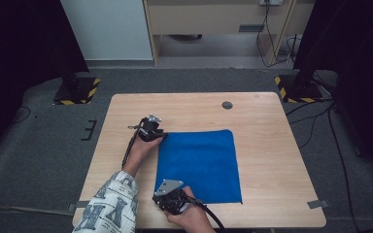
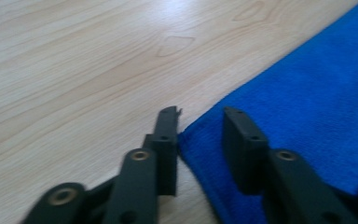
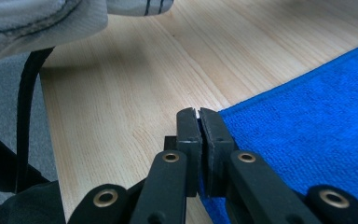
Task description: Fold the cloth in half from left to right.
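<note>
A blue towel (image 1: 197,165) lies flat on the wooden desk (image 1: 267,145), spread as a near square a little toward six o'clock of the desk's middle.

The left tool (image 1: 161,135) sits at the towel's ten o'clock corner, held by the person's left hand (image 1: 141,148), whose patterned sleeve (image 1: 110,206) comes in from the lower edge of the high view. In the left gripper view the left tool (image 2: 199,126) has its two black jaws standing apart with a moderate gap between them. The corner of the towel (image 2: 303,121) lies in that gap: one jaw rests on the bare wood just beside the towel's edge, the other over the blue cloth. The pads do not press together on the cloth; the jaws straddle the corner, not clamped.

The right tool (image 1: 167,201) is at the towel's seven o'clock corner, near the desk's front edge, with the right hand (image 1: 192,216) behind it and a black cable (image 1: 211,216) trailing off toward five o'clock. In the right gripper view the right tool (image 3: 199,114) has its jaws brought almost flat together, only a thin seam left between the pads. The towel's (image 3: 307,130) corner runs into that seam, so the tool is pinching the cloth at its edge. Bare wood lies to the nine o'clock side of the jaws, blue cloth to the three o'clock side.
</note>
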Demonstrator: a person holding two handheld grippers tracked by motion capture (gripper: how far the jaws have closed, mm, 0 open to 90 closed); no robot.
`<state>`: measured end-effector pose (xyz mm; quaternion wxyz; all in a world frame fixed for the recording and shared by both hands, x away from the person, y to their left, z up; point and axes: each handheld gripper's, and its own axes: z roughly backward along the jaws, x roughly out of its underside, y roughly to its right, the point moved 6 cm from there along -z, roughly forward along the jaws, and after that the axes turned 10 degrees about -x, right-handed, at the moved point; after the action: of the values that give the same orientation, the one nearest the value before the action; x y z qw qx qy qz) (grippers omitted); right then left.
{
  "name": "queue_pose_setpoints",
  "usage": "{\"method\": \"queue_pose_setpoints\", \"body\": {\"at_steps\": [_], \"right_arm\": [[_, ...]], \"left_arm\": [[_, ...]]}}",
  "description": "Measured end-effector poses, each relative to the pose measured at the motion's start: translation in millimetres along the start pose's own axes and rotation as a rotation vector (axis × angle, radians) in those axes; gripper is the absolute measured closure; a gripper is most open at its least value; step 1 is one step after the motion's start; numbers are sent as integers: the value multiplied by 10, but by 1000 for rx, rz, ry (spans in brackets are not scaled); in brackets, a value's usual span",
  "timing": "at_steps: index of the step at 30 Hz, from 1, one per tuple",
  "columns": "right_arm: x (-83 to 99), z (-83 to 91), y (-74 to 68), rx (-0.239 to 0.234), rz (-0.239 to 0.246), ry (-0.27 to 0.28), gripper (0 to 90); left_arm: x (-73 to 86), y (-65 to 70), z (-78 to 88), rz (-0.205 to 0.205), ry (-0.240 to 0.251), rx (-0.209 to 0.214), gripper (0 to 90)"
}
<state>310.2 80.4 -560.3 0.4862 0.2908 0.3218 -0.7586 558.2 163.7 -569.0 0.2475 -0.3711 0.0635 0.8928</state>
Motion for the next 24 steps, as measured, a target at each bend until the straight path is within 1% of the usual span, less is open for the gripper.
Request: {"method": "queue_pose_setpoints", "body": {"at_steps": [1,2,3,4,5,8,9,12,13,14,15,16,17,19,20,22,24], "right_arm": [[0,0,0,0,0,0,876],[-7,19,0,1,3,3,876],[-12,28,-6,2,0,7,876],[-12,28,-6,2,0,7,876],[-24,49,-10,8,6,12,876],[-49,89,-23,17,1,26,877],[-61,102,-26,20,0,31,877],[-98,126,-31,42,-3,44,878],[-109,132,-35,46,-6,47,879],[-109,132,-35,46,-6,47,879],[-130,140,-41,57,-6,50,879],[-142,145,-45,62,-5,50,880],[-159,150,-51,65,-4,52,880],[-195,163,-59,76,3,57,880],[-195,163,-59,76,3,57,880],[-263,174,-67,90,10,71,881],[-287,178,-69,96,10,76,881]], "left_arm": [[-3,16,0,-9,0,1,709],[-5,25,1,-20,-3,1,811],[-17,33,8,-2,-1,10,850],[-17,33,8,-2,-1,10,867],[-40,39,31,15,10,16,871],[-114,23,122,20,47,1,878],[-149,14,157,25,46,1,880],[-258,-15,263,18,57,-8,883],[-292,-23,298,15,68,-13,884],[-292,-23,298,15,68,-13,885],[-341,-36,350,8,64,-16,885],[-341,-36,350,8,64,-16,885],[-378,-57,386,4,62,-22,885],[-403,-67,408,9,66,-20,886],[-403,-67,408,9,66,-20,885],[-433,-81,444,2,75,-27,885],[-431,-88,449,-1,66,-26,887]]}}
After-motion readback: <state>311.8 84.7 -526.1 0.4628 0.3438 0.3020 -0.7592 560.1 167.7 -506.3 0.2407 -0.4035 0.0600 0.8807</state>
